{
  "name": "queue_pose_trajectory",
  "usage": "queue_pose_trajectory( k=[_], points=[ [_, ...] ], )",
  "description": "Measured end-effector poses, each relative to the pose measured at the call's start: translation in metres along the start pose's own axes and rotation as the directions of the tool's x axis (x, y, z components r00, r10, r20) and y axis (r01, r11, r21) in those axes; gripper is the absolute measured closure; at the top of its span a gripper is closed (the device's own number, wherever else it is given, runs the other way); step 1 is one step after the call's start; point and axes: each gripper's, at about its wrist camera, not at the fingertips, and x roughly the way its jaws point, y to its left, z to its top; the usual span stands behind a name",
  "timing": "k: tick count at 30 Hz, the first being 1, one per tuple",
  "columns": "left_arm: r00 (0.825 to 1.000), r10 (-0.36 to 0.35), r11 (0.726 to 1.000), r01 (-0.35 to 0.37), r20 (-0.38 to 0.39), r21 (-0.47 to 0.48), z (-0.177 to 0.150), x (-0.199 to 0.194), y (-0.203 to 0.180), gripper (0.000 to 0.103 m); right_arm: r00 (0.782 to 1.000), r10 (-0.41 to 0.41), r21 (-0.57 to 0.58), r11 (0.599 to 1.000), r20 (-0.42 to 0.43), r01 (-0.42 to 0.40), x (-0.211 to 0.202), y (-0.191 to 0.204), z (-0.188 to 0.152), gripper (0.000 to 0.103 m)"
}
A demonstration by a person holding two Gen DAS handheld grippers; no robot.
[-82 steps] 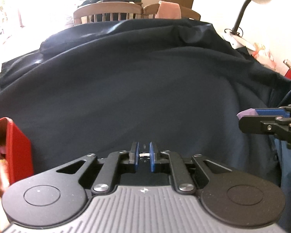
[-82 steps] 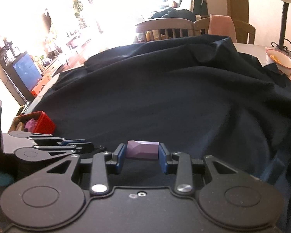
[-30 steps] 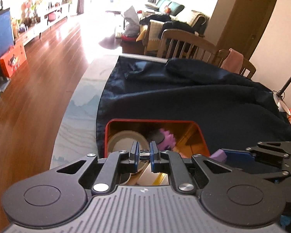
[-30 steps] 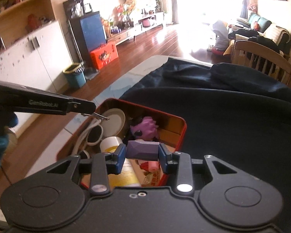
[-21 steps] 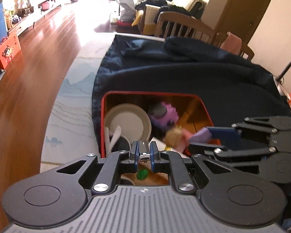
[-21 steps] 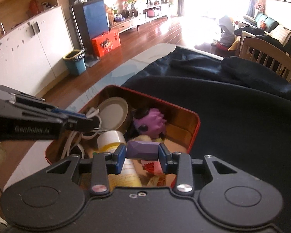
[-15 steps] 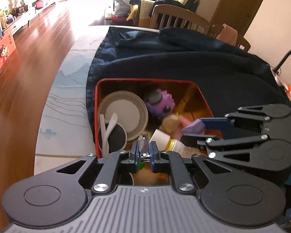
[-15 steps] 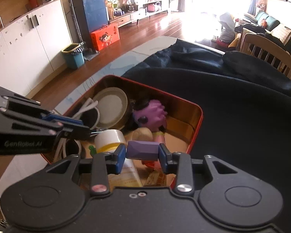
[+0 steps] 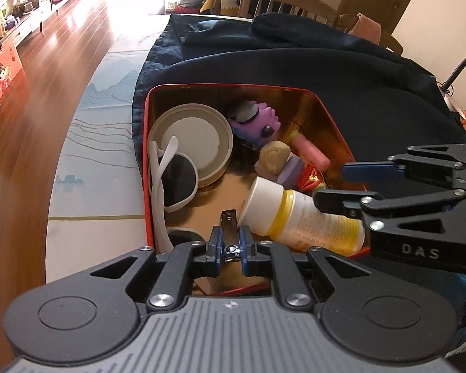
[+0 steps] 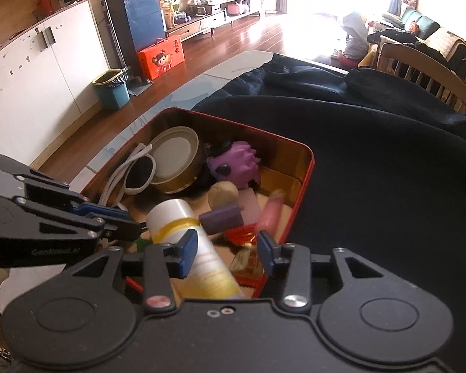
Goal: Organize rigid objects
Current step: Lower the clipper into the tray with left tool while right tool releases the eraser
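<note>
Red tin (image 9: 332, 117), on the dark cloth (image 9: 341, 71) at the table's edge: my landmark for every entry below.

My right gripper (image 10: 228, 250): above the tin's near corner, jaws apart and just been opening, nothing between the pads. The purple block (image 10: 222, 217) lies inside the tin just beyond those pads, long axis running across the tin, resting among the small things near the right wall.

My left gripper (image 9: 230, 244): above the tin's near edge, left of centre, clamped on a nail clipper (image 9: 230, 222). The clipper's long axis points away from me into the tin, over bare gold floor. I judge this the hand with the drop to make, and the free spot lies straight below it.

Tin contents, largest first:
- round lidded tin (image 9: 191, 138), far left corner;
- white-capped bottle (image 9: 298, 217) on its side, near right;
- white-framed sunglasses (image 9: 174, 183), along the left wall;
- purple spiky toy (image 9: 258, 124), far middle;
- beige shell-shaped piece (image 9: 273, 157), centre;
- pink stick (image 9: 310, 152), right wall.
</note>
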Motion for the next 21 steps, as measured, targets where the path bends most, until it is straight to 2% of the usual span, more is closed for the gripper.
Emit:
queue_pose_trajectory(
  k=[8,14,18,20,21],
  points=[
    [1.000,0.001,1.000,-0.001,0.026,0.018,-0.007,-0.013,-0.009,0.091,0.999,0.013,0.023,1.000,0.042,-0.014,-0.028,0.007,-0.008,0.057],
    [0.997,-0.005,1.000,0.004,0.081,0.018,-0.011,-0.033,-0.013,0.080,0.996,0.015,0.050,0.999,0.088,-0.020,-0.050,0.012,-0.012,0.055],
    [0.992,-0.018,1.000,0.016,0.128,0.016,-0.012,-0.049,-0.014,0.069,0.991,0.004,0.085,0.996,0.137,-0.016,-0.064,0.012,-0.015,0.055],
    [0.988,-0.023,1.000,0.021,0.152,0.015,-0.011,-0.056,-0.013,0.052,0.987,-0.004,0.104,0.995,0.159,-0.013,-0.070,0.012,-0.017,0.054],
    [0.985,-0.021,1.000,0.019,0.174,0.012,-0.012,-0.061,-0.013,0.039,0.986,-0.007,0.111,0.994,0.167,-0.012,-0.073,0.012,-0.018,0.054]
  ],
)
